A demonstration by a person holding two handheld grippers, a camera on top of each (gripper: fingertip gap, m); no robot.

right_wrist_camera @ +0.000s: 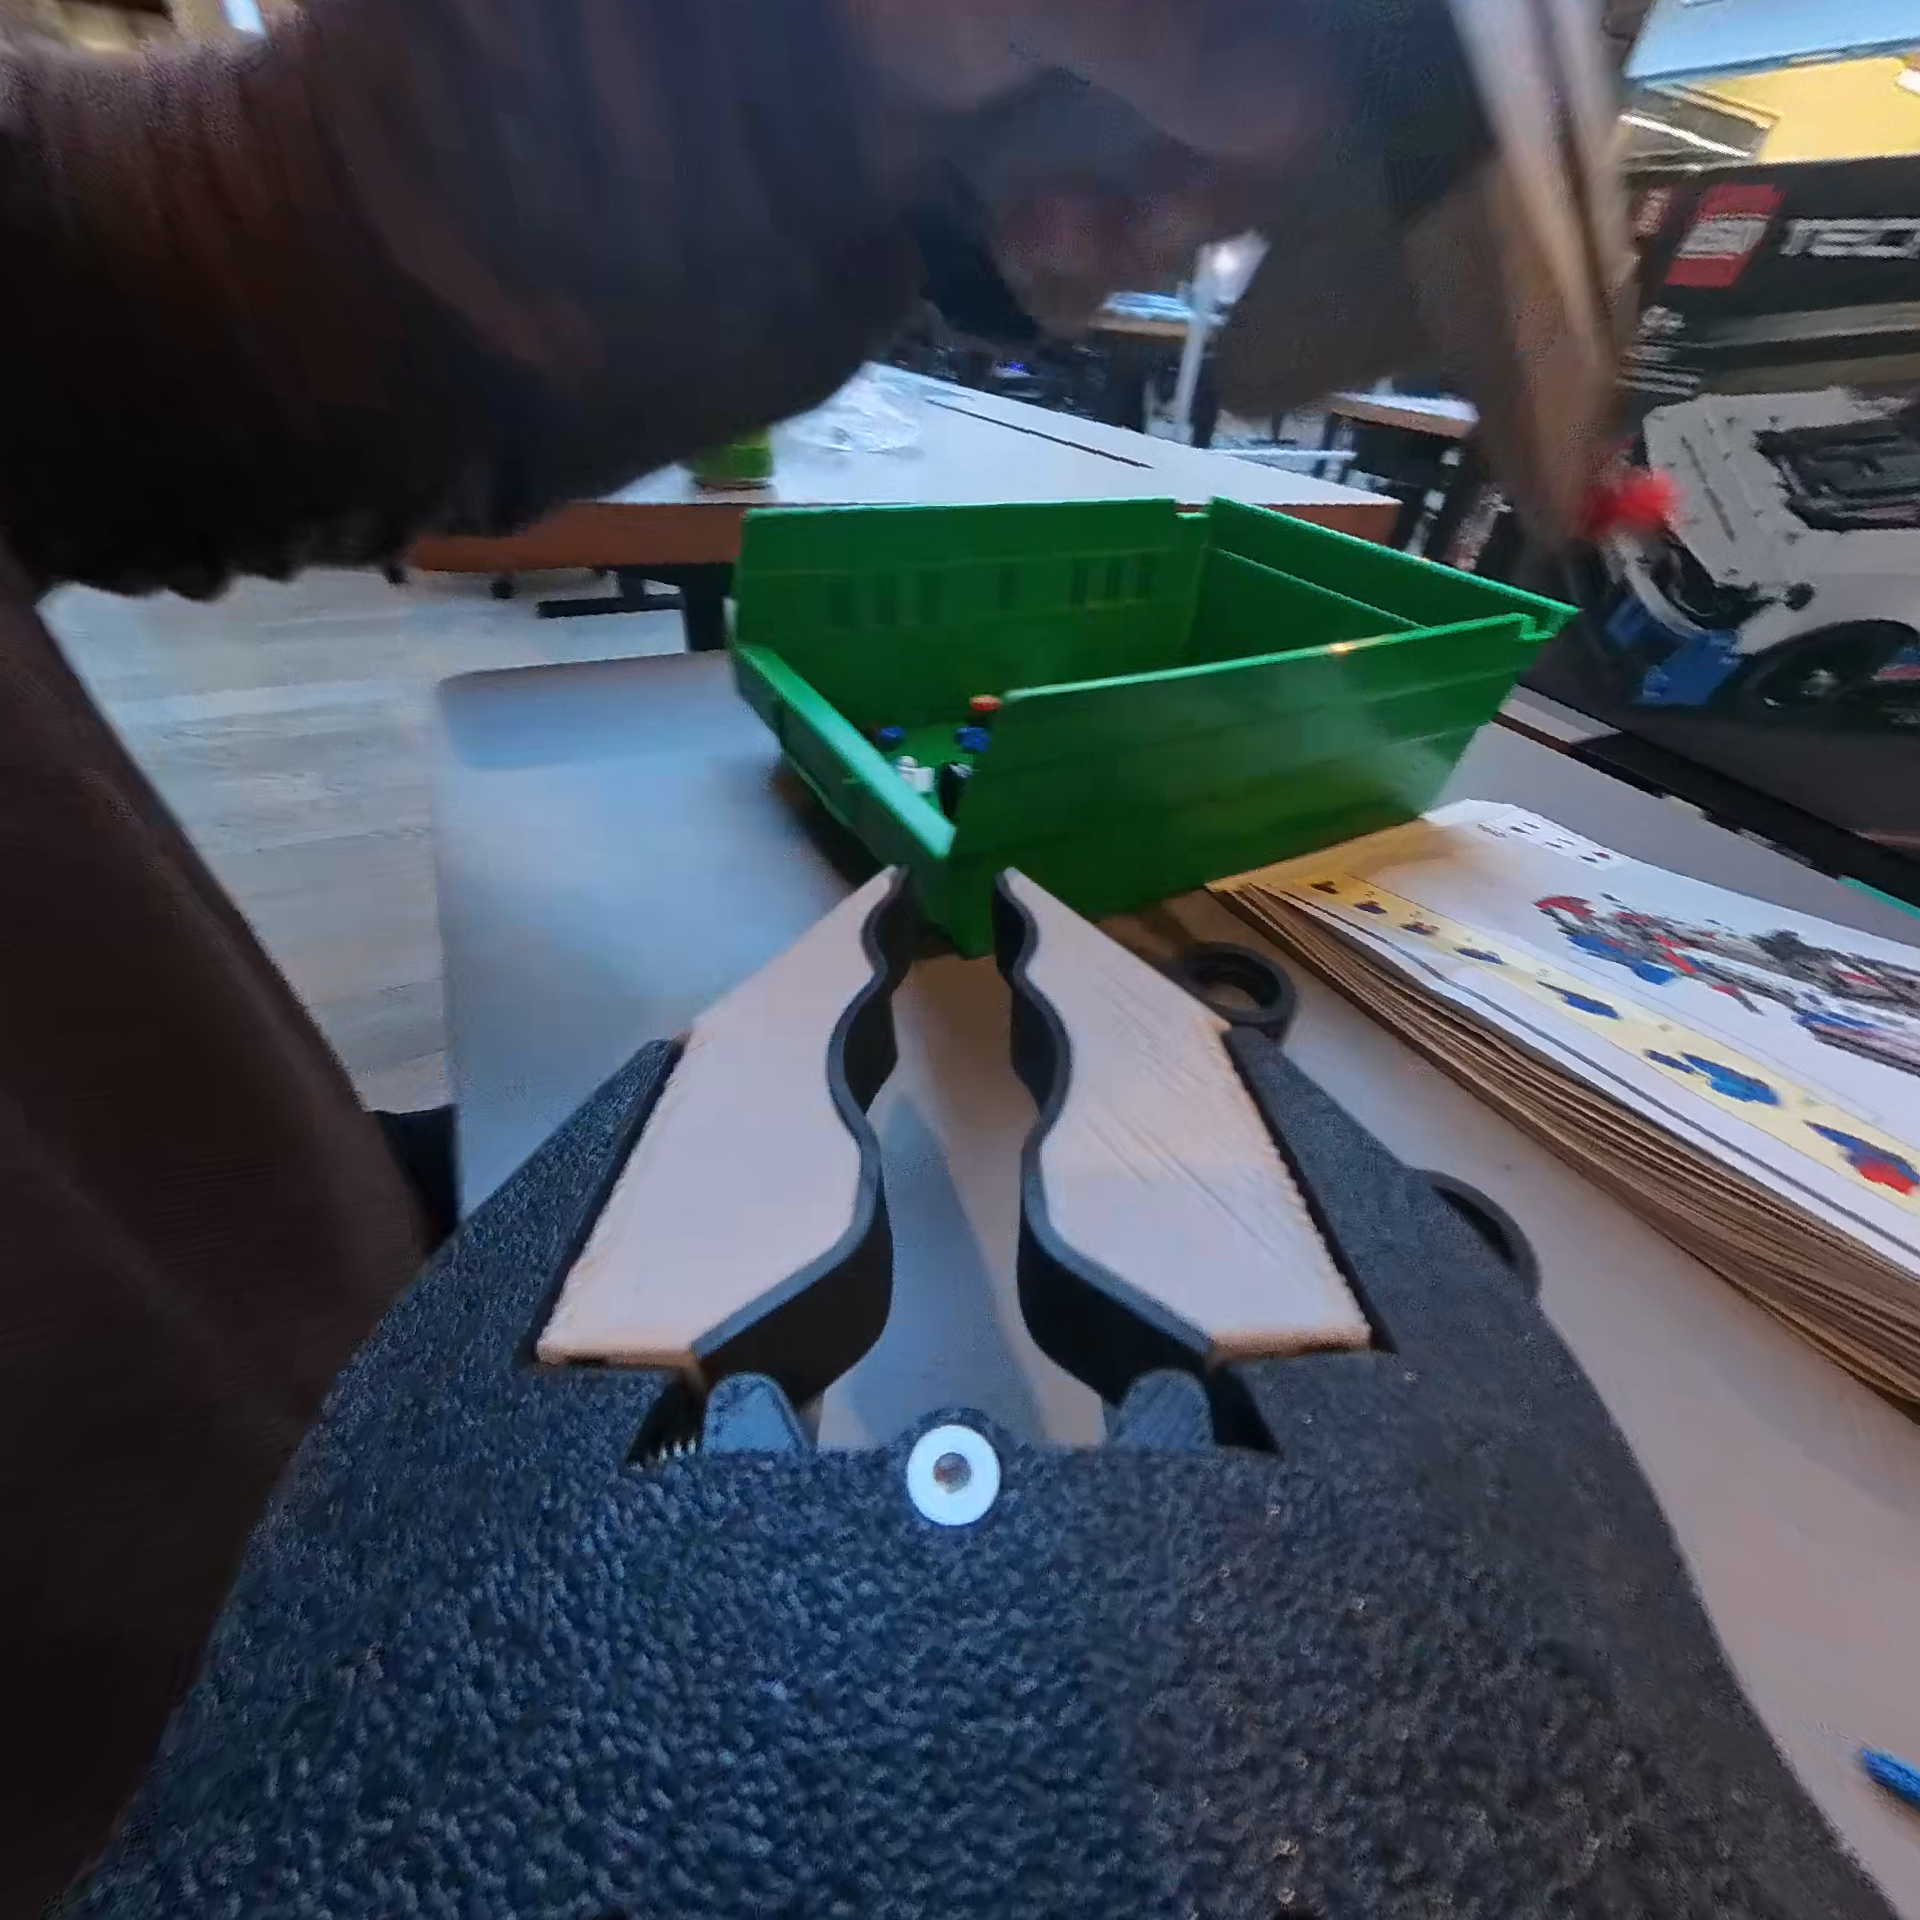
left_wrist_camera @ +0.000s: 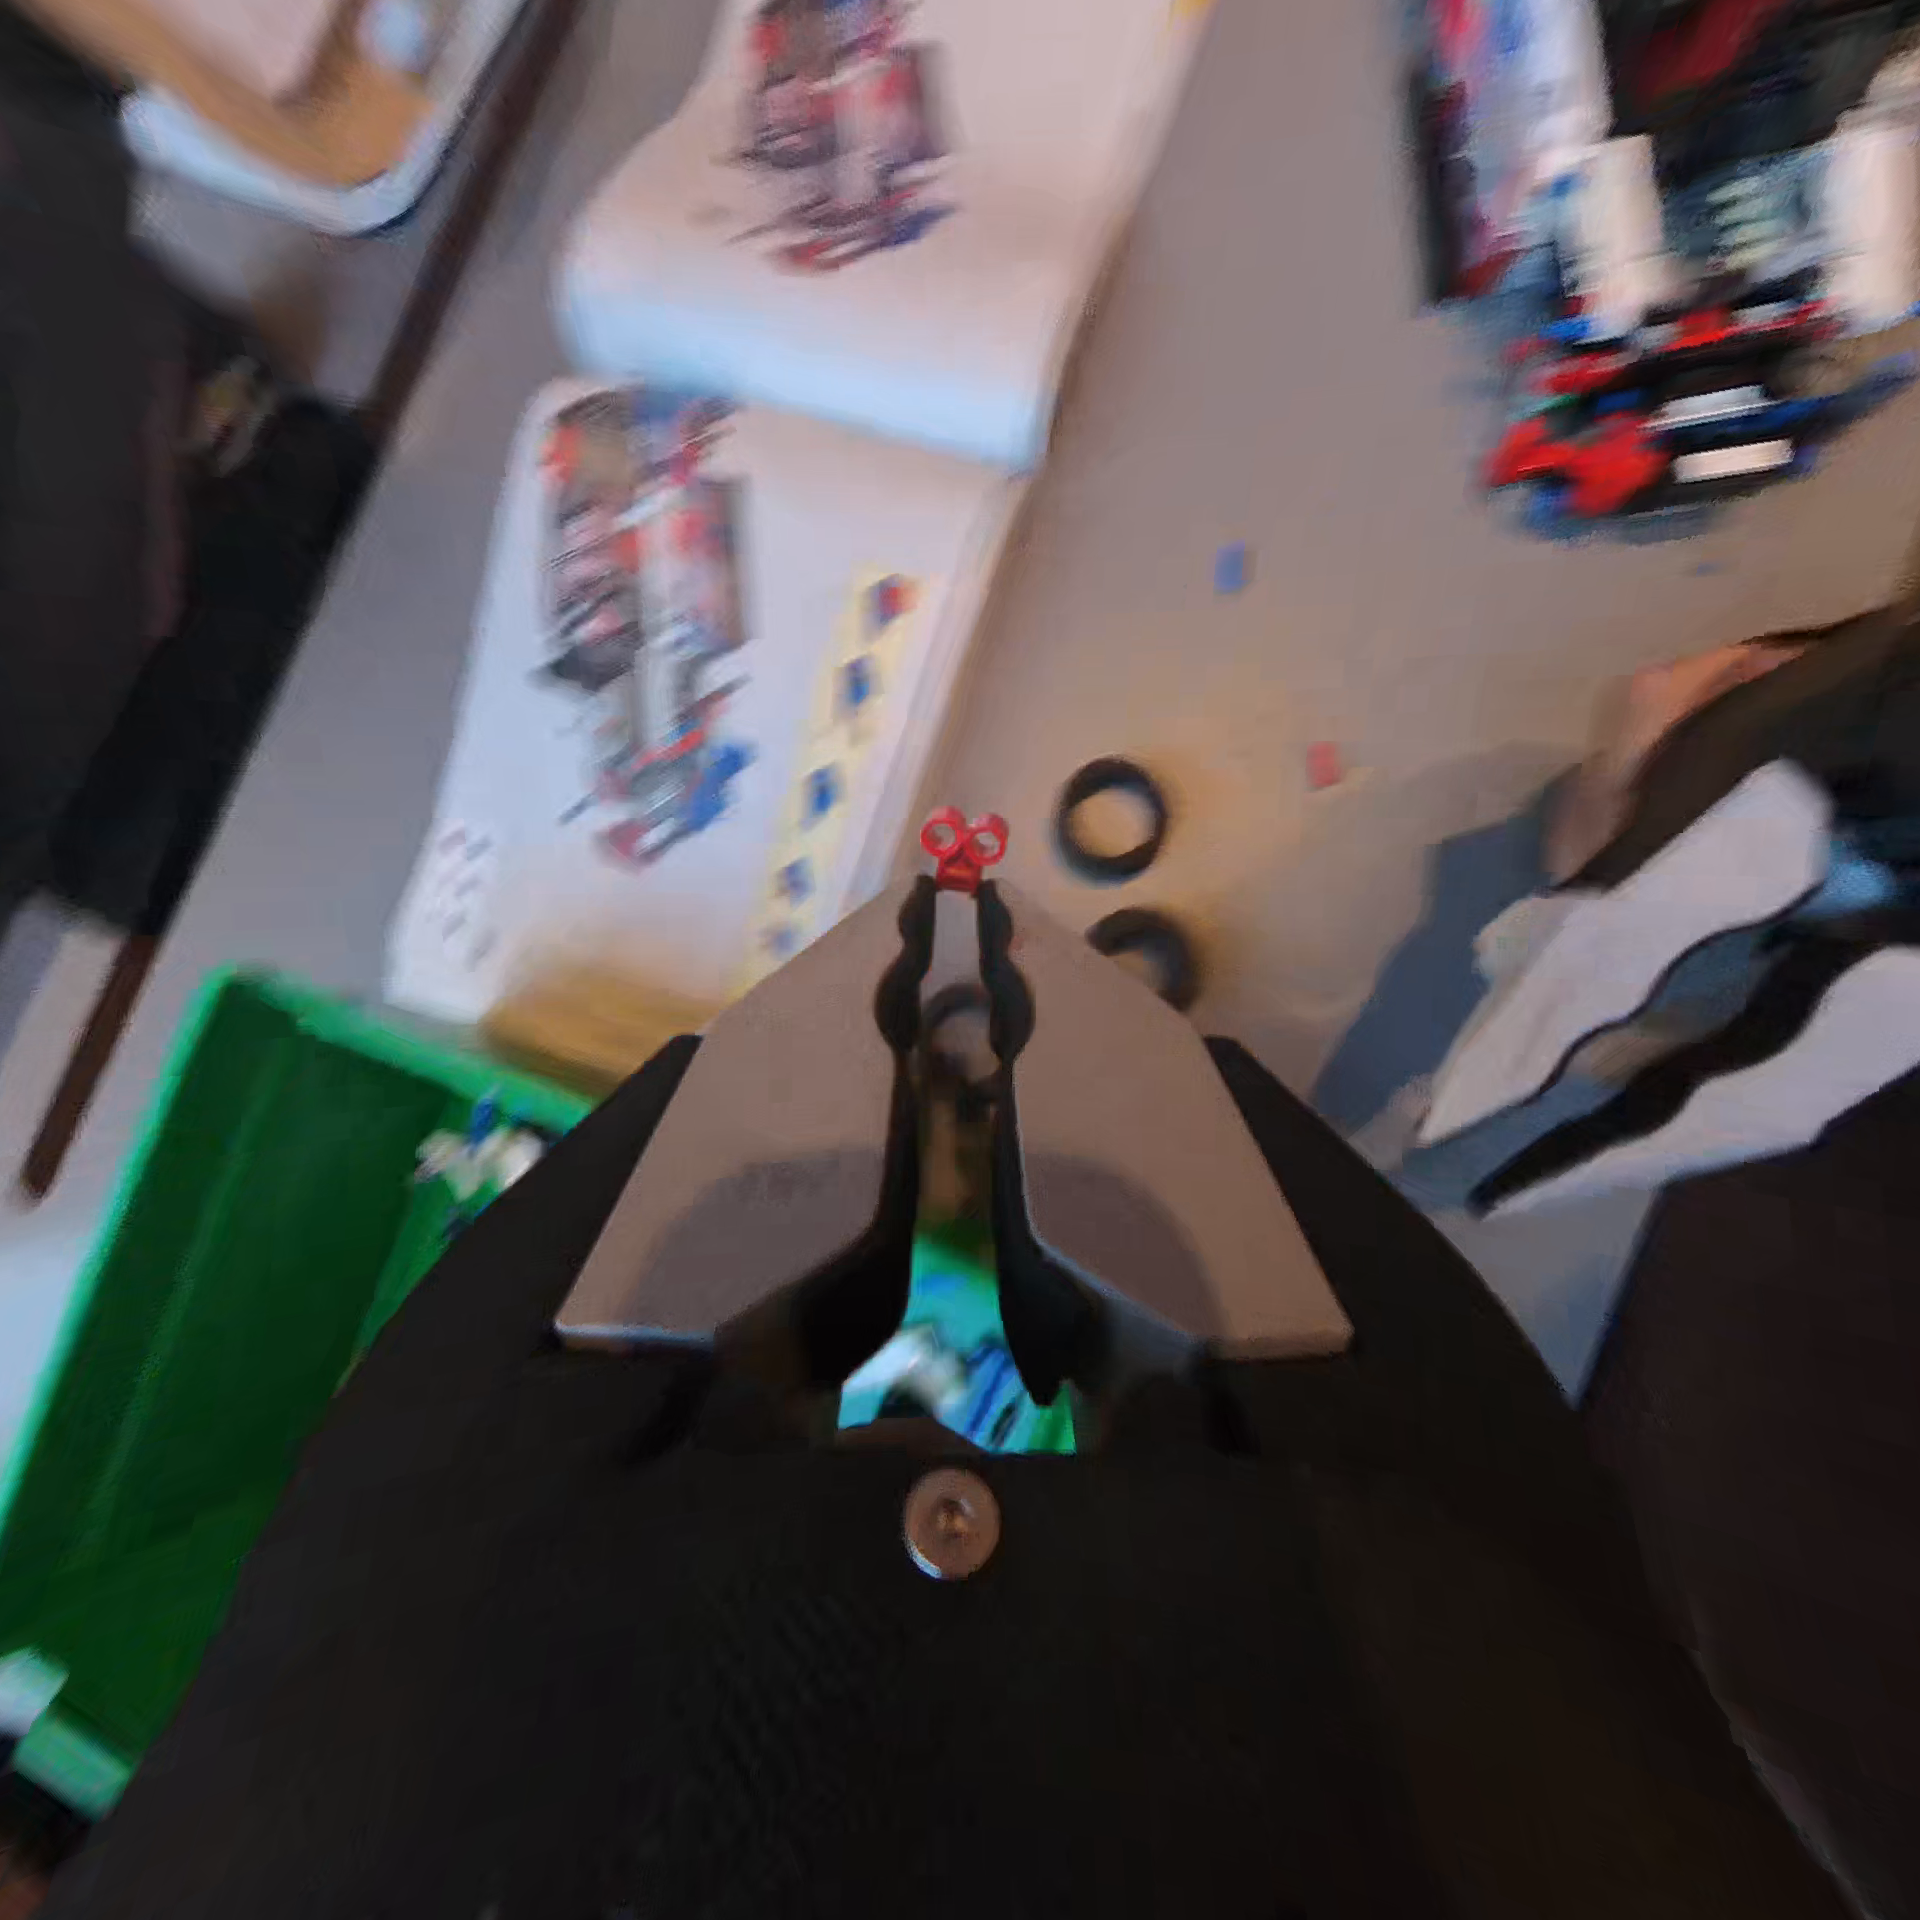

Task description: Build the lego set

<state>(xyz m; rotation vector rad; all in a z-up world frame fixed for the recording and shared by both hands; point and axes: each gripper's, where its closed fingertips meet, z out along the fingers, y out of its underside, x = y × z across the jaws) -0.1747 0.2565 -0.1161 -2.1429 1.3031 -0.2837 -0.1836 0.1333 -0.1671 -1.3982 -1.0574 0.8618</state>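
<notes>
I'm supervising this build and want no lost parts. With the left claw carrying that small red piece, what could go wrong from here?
1. The left claw pinches the red piece only by its lower end at the very tips, so it could twist or pop out.
2. The left view is smeared by motion; a fast swing may fling it.
3. Black tires lie loose on the table below and could get knocked.

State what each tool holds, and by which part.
The left tool pinches a small red Lego piece by its lower stem, its two rings sticking out past the tips. The right tool is open and holds nothing.
</notes>
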